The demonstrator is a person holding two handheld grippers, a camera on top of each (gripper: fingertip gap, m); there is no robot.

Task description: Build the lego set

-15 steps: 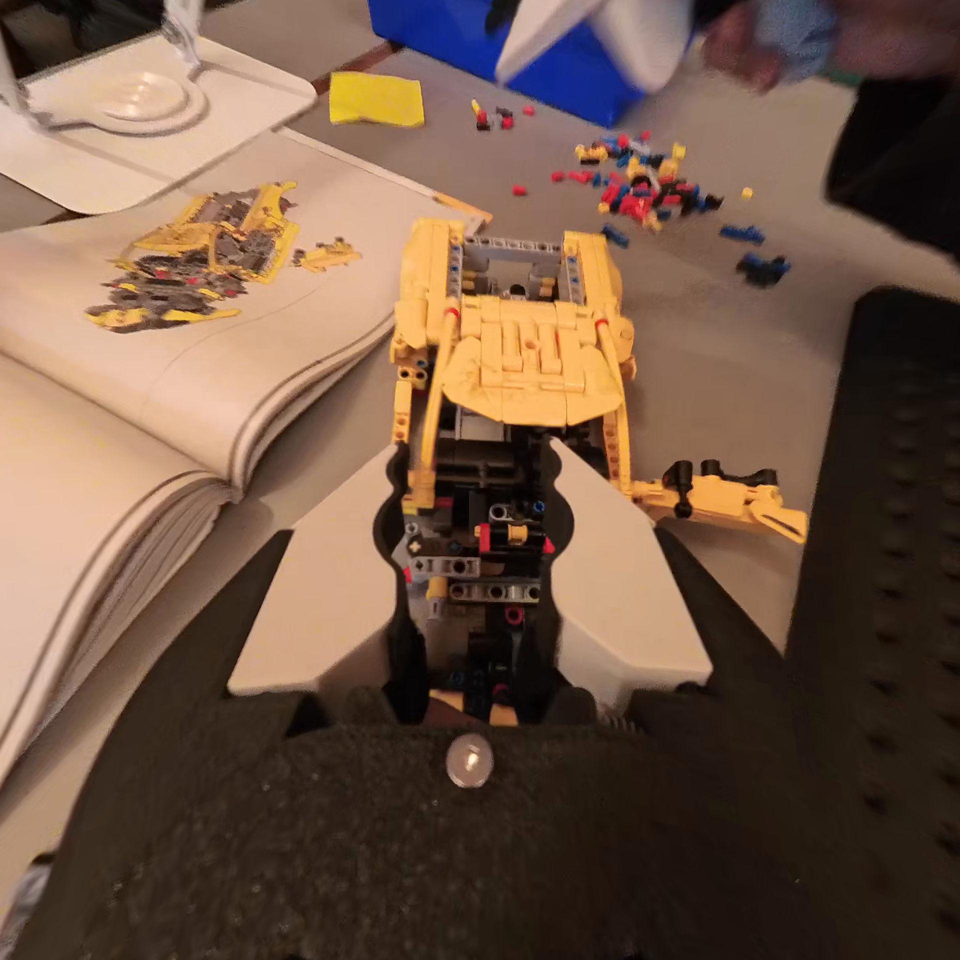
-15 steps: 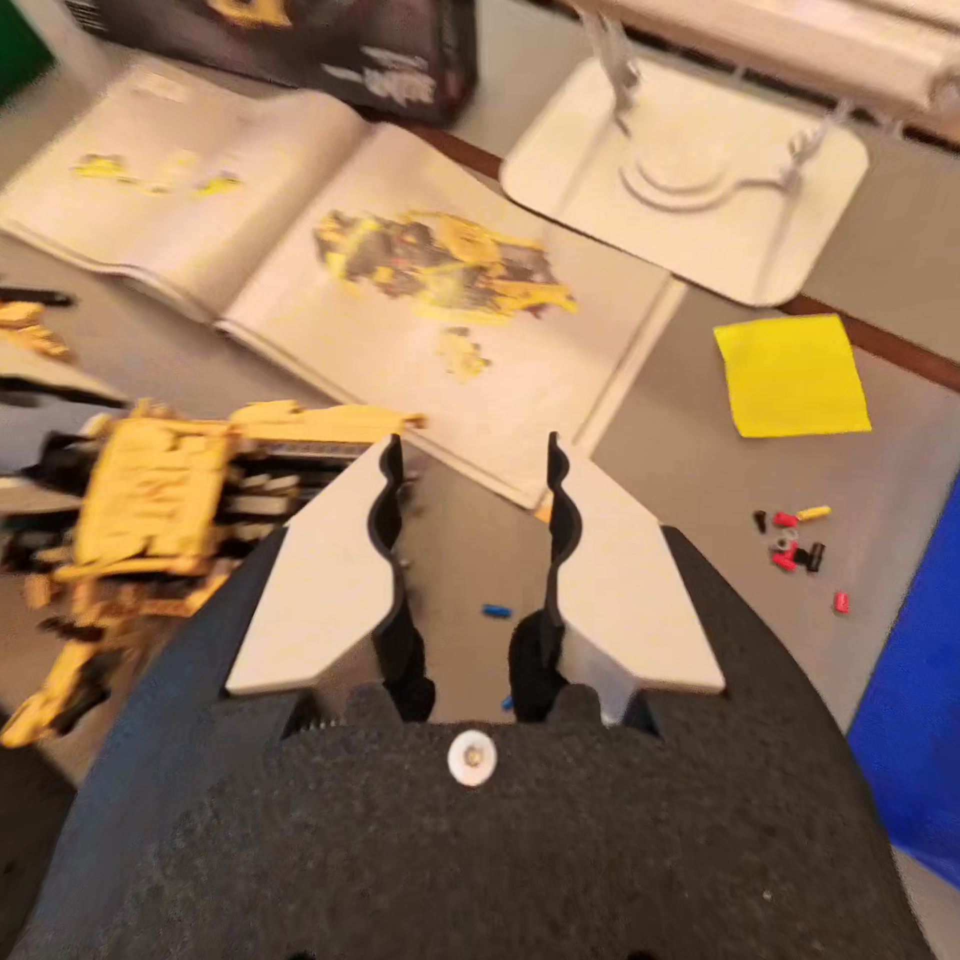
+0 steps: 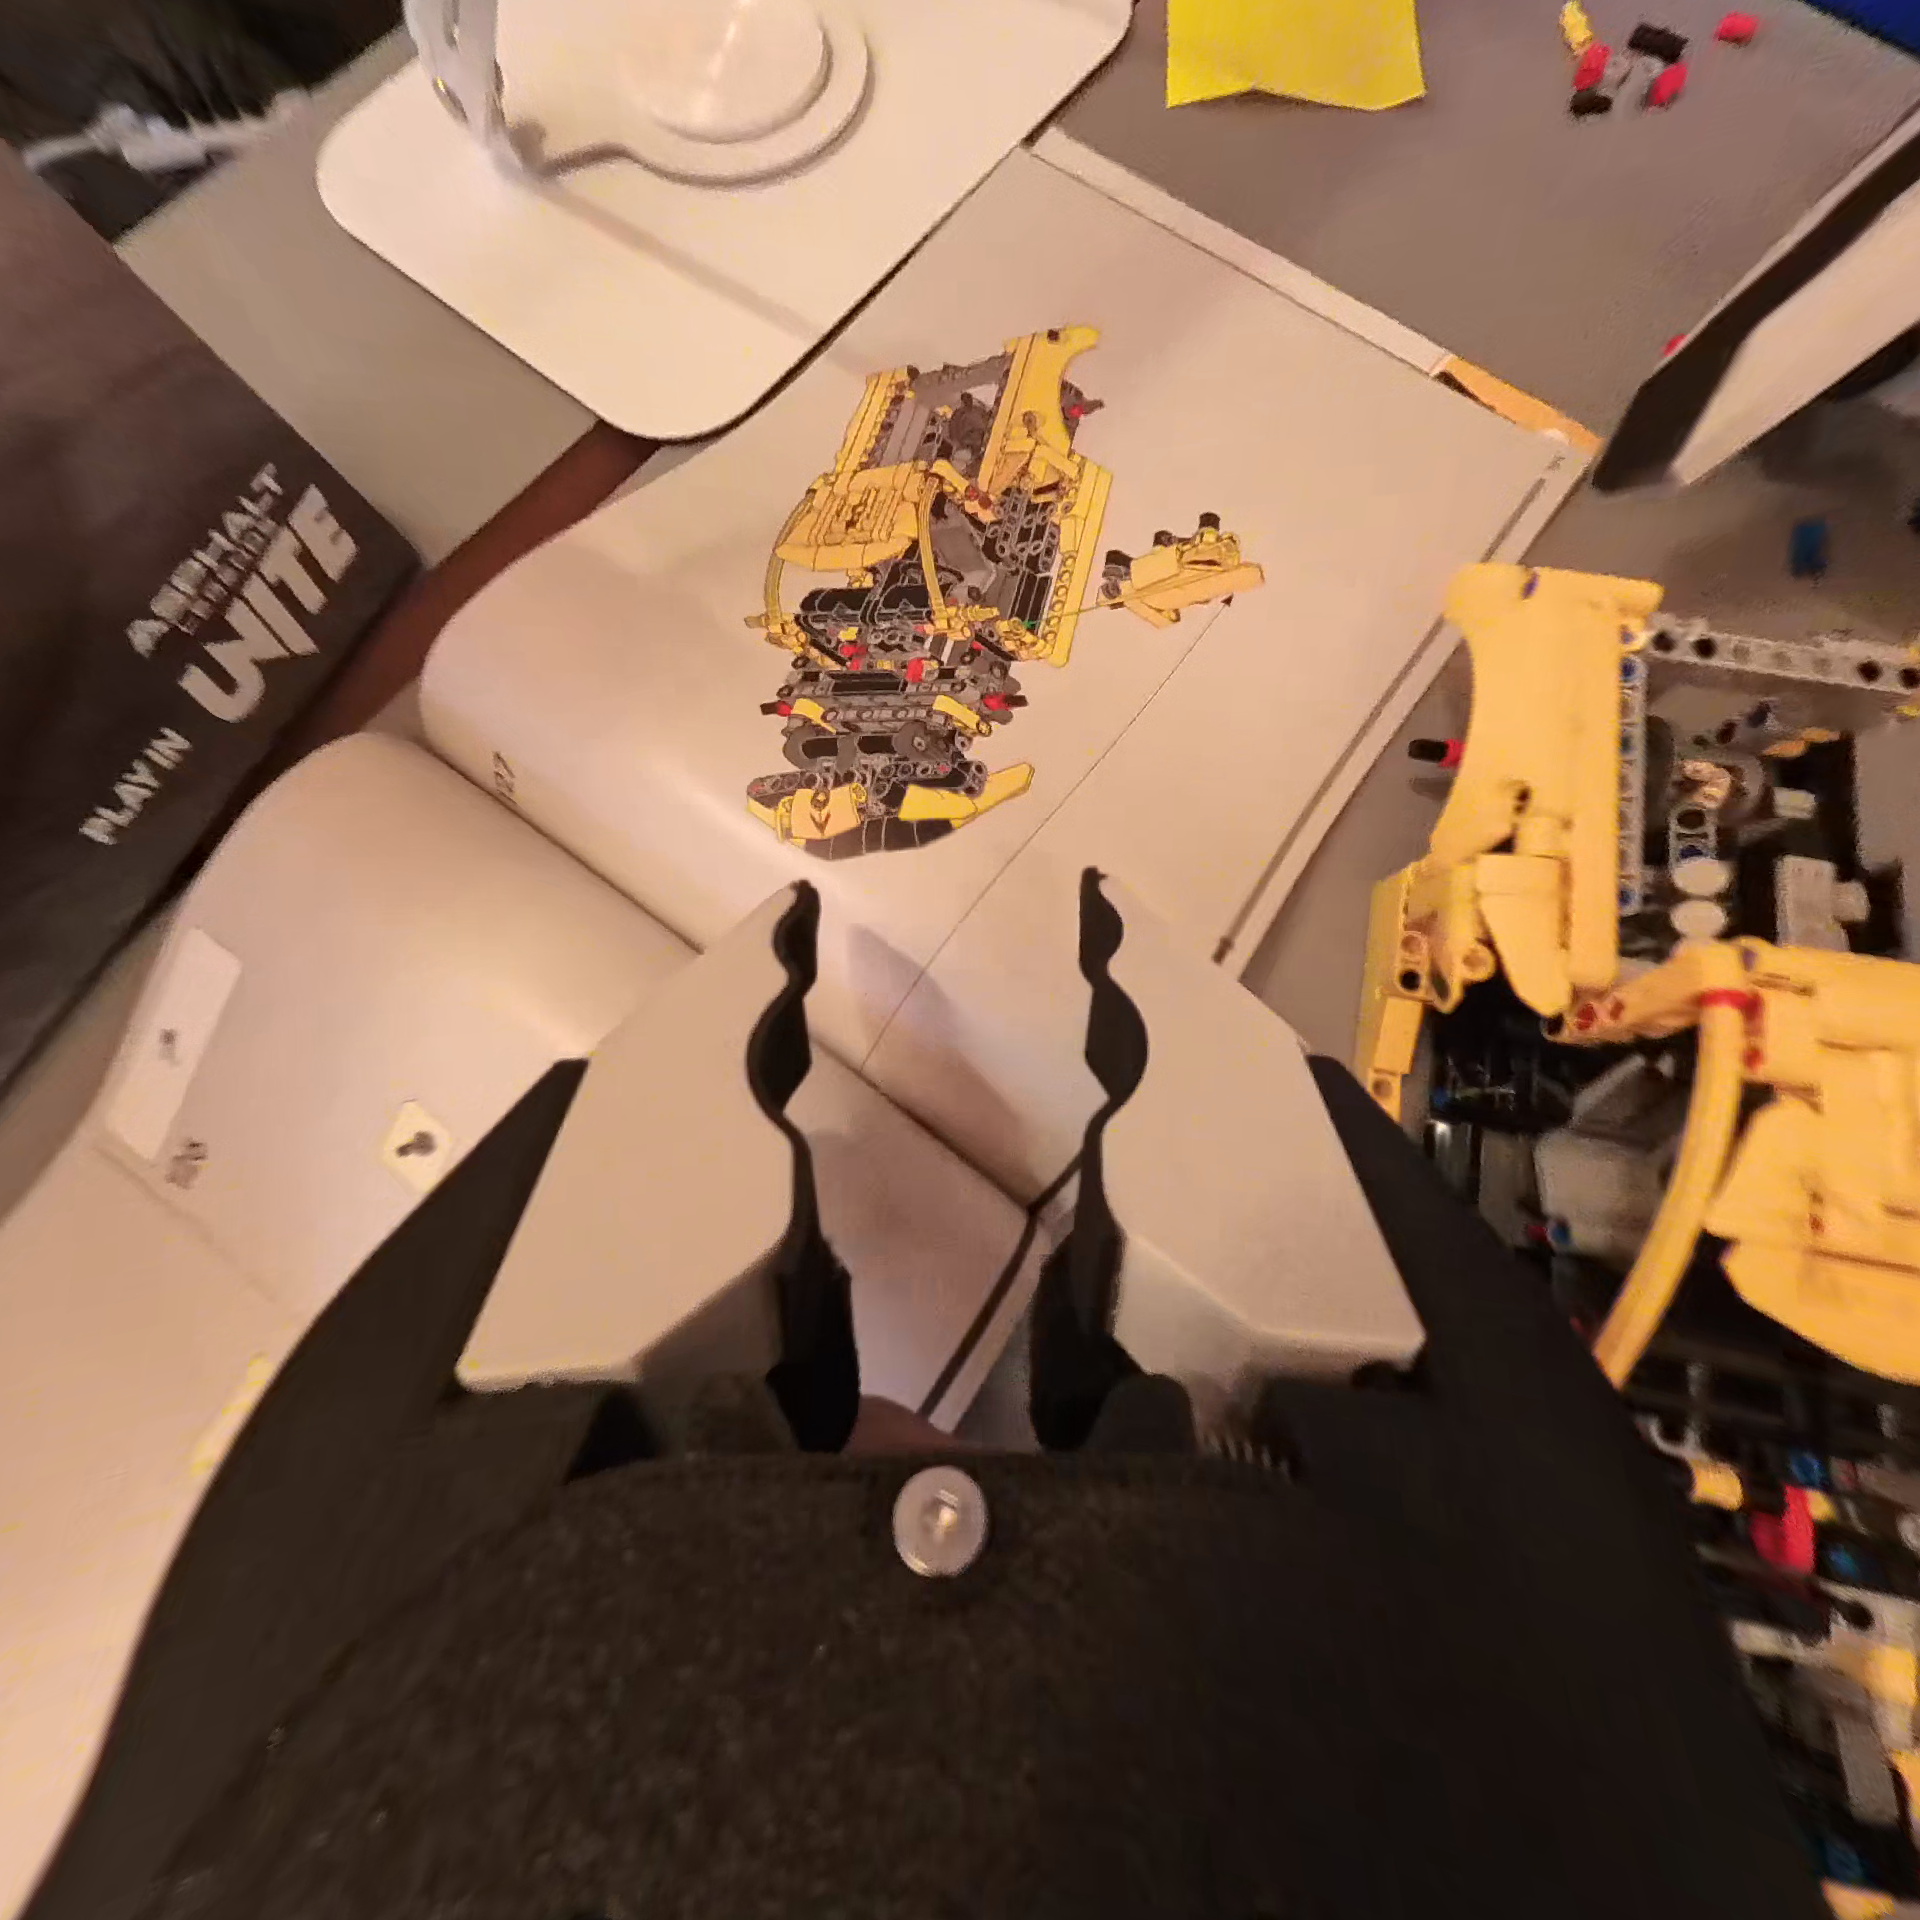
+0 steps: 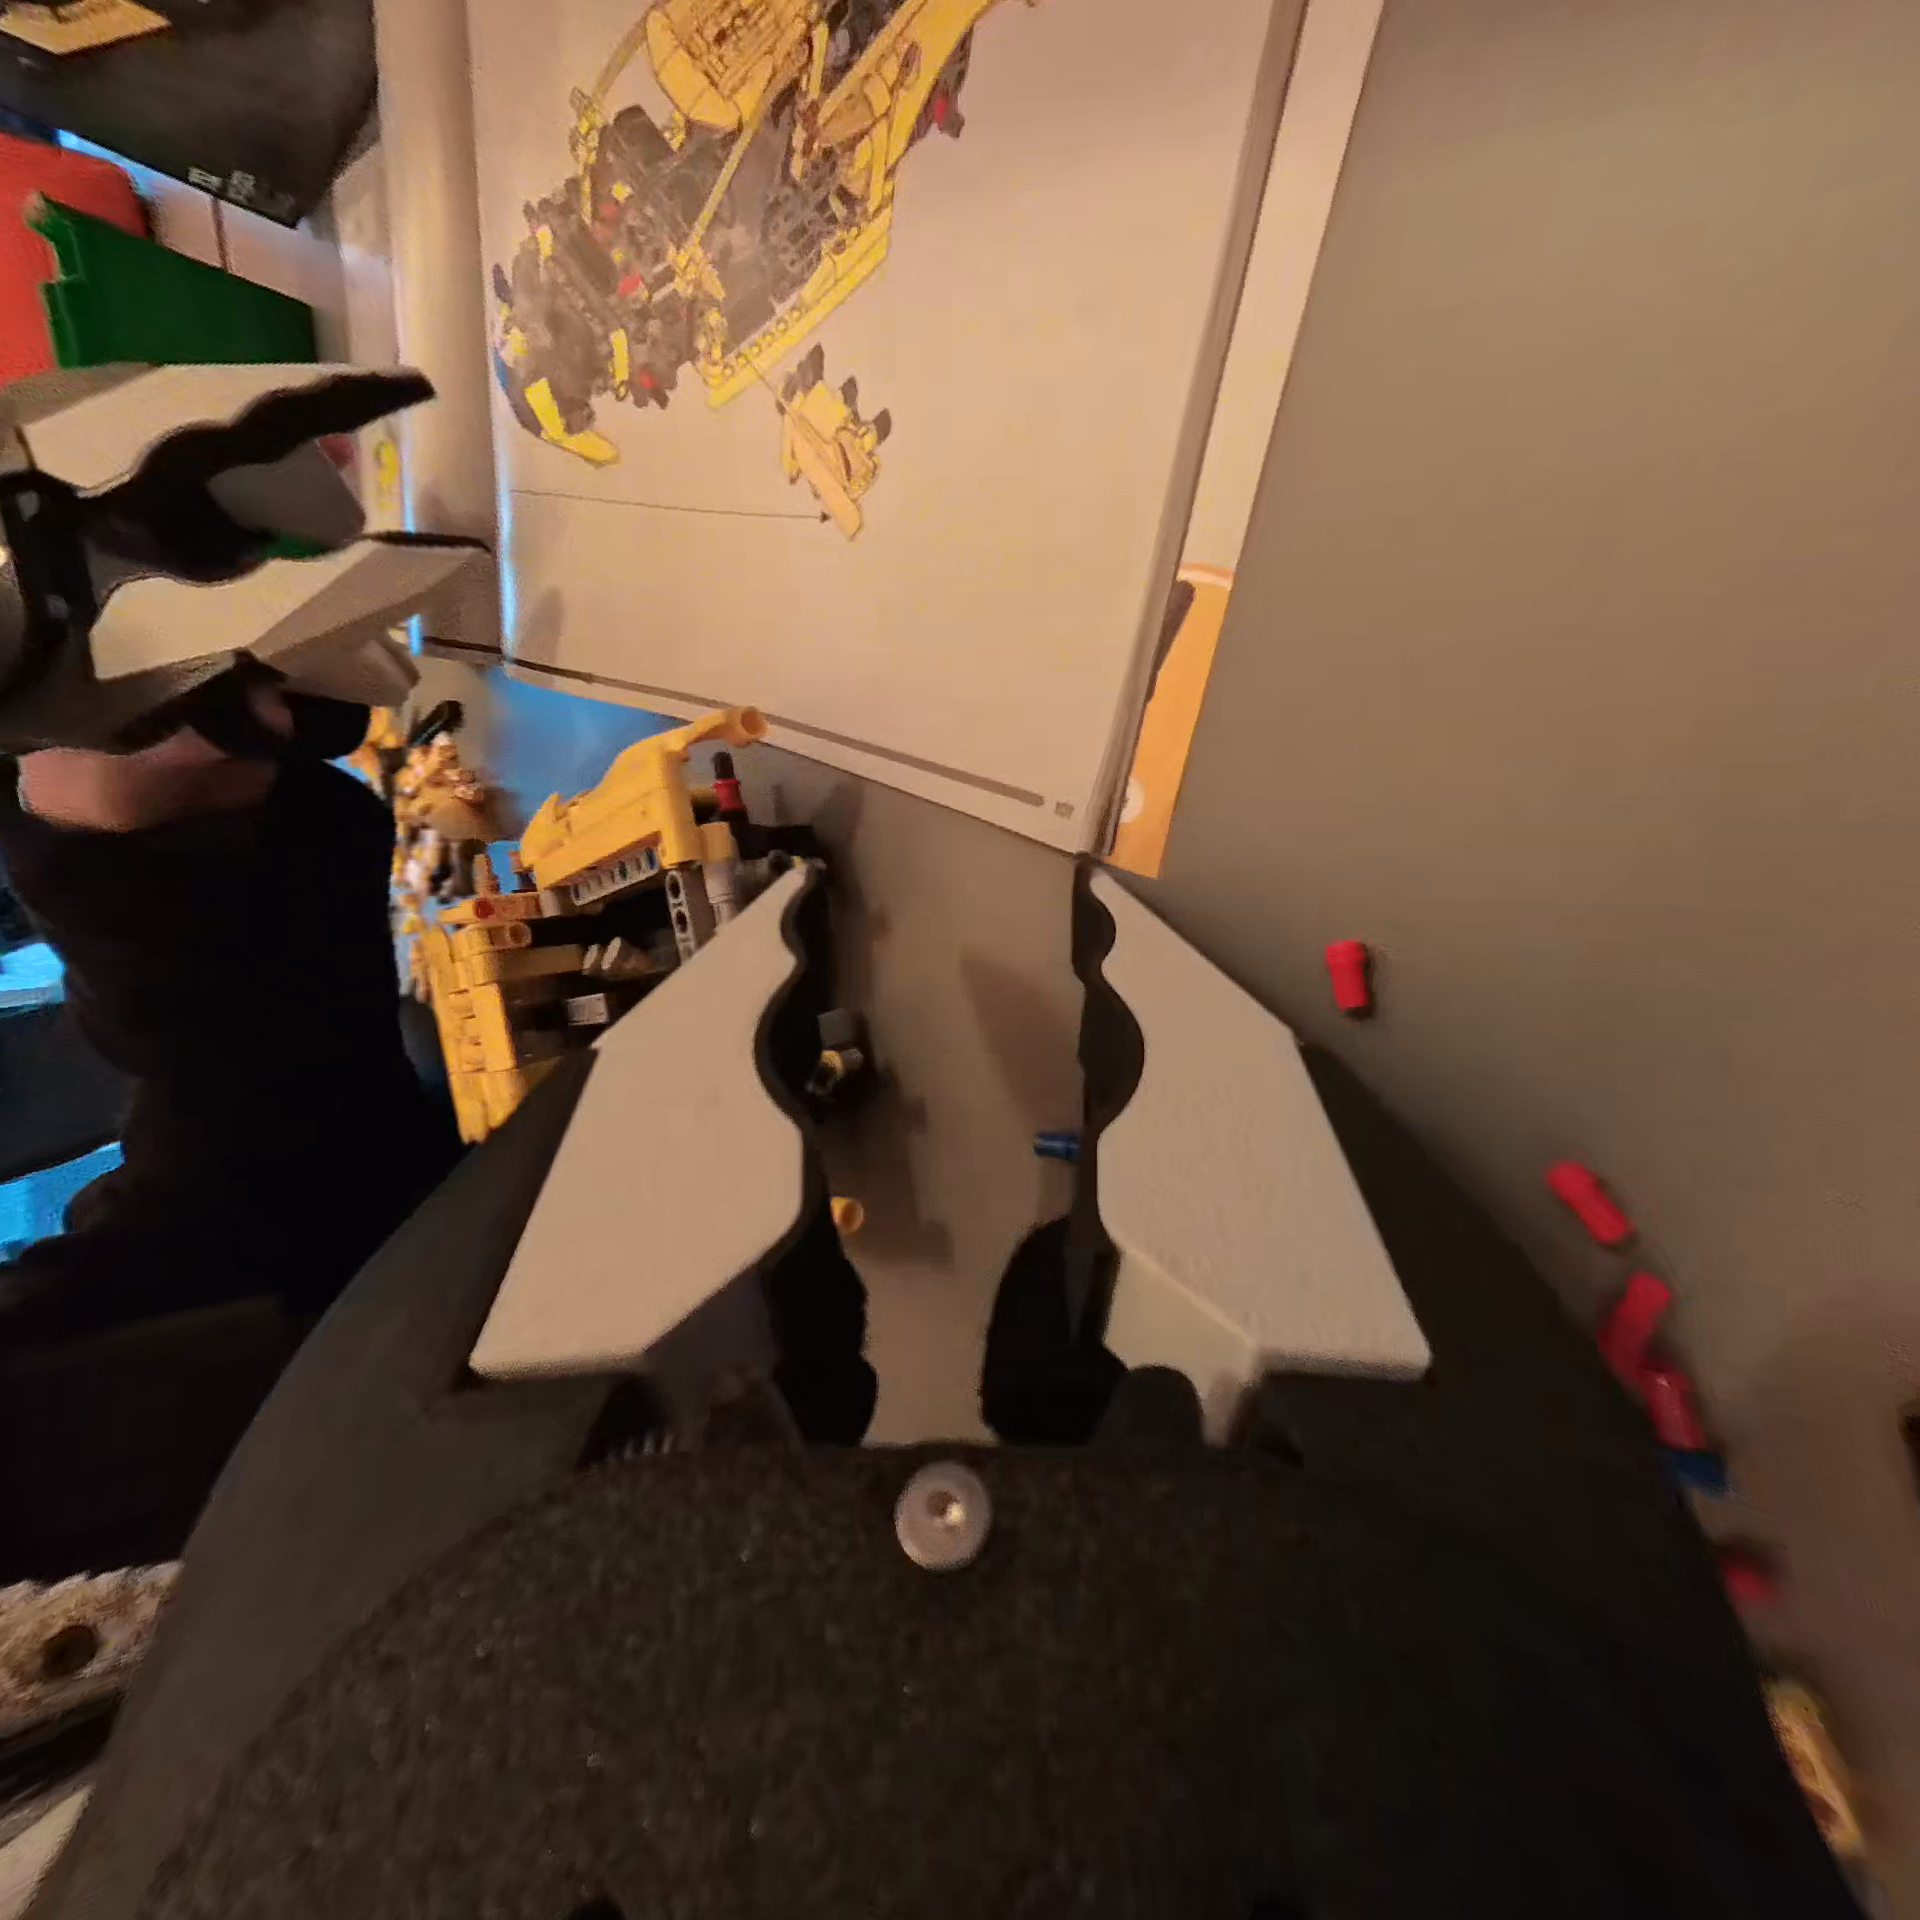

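Left gripper (image 3: 940,904) is hanging over the open instruction booklet (image 3: 1195,436), jaws spread wide, nothing between them. Yellow lego car model (image 3: 1621,1039) is sitting at 3 o'clock of it, just beside the booklet's edge, on the grey table (image 3: 239,270). Past the fingertips at 12 o'clock the page is showing a printed picture of the model. Dark box (image 3: 156,582) is lying at 9 o'clock, touching the booklet; white stand base (image 3: 665,260) at 11 o'clock; yellow sticky note (image 3: 1288,52) at 1 o'clock, with loose red and black pins (image 3: 1631,68) near it.

Right gripper (image 4: 940,894) is also released, jaws apart, empty, over bare table (image 4: 1558,520). A blue pin (image 4: 1058,1145) and a small yellow piece (image 4: 847,1211) are lying between its fingers, not gripped. The model (image 4: 603,904) is sitting at 10 o'clock, just beside the left finger. Red pins (image 4: 1584,1216) are scattered at 3 o'clock. Booklet (image 4: 935,416) is at 12 o'clock, left gripper (image 4: 436,468) at 9 o'clock.
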